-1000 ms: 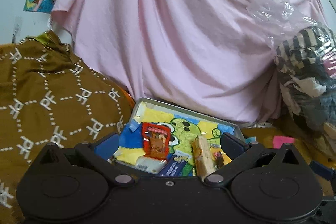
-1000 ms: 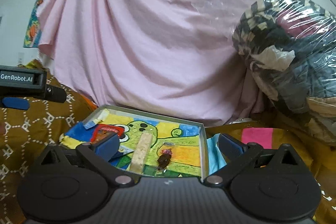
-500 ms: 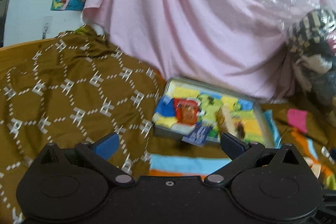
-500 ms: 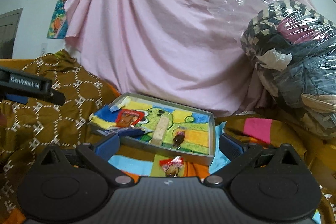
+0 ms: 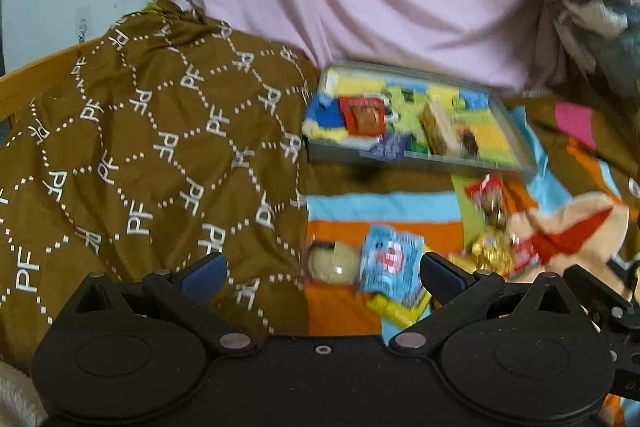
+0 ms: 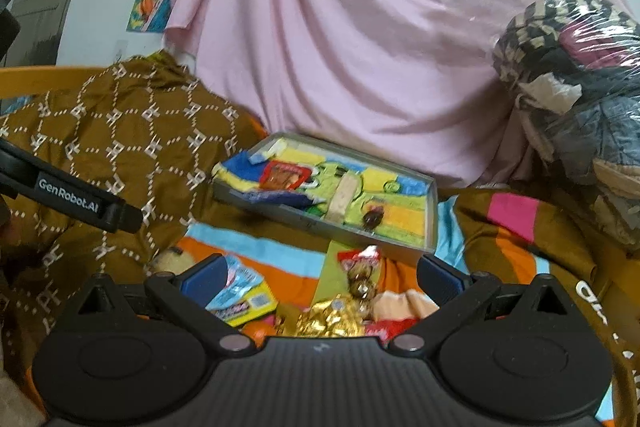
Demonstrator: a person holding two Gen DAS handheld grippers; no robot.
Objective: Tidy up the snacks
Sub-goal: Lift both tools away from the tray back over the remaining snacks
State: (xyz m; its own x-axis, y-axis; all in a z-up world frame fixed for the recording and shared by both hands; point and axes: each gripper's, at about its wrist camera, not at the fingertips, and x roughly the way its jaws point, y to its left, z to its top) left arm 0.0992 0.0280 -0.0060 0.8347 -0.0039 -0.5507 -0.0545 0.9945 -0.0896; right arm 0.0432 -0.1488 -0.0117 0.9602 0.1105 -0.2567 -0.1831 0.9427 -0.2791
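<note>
Snack packets, among them a light-blue foil pouch [image 5: 390, 269] and a gold-wrapped sweet [image 6: 330, 321], lie loose on the striped bedspread [image 6: 280, 255] before the shallow grey tray [image 6: 432, 211] holding others, while we hold left gripper [image 5: 322, 273] and right gripper [image 6: 320, 275] jaws wide, empty.
</note>
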